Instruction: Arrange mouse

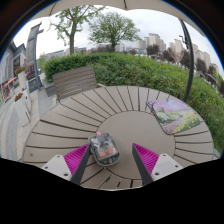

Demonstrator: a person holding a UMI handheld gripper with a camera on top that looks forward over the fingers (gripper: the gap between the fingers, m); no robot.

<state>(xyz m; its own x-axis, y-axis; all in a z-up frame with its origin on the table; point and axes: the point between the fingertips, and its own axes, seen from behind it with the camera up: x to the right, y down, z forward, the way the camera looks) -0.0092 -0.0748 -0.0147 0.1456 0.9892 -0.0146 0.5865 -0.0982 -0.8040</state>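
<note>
A small grey computer mouse (104,150) with a dark, reddish-marked top lies on the round slatted wooden table (75,122). It sits between my gripper's fingers, close to the left pink pad (77,157), with a wide gap to the right pink pad (146,157). My gripper (111,160) is open and low over the table; the mouse rests on the table on its own. A mouse pad with a colourful picture (172,113) lies on the table beyond the right finger.
A slatted wooden chair (76,82) stands at the table's far left side. A green hedge (140,68) runs behind the table, with trees and buildings beyond. The table's round solid centre (135,128) lies ahead of the fingers.
</note>
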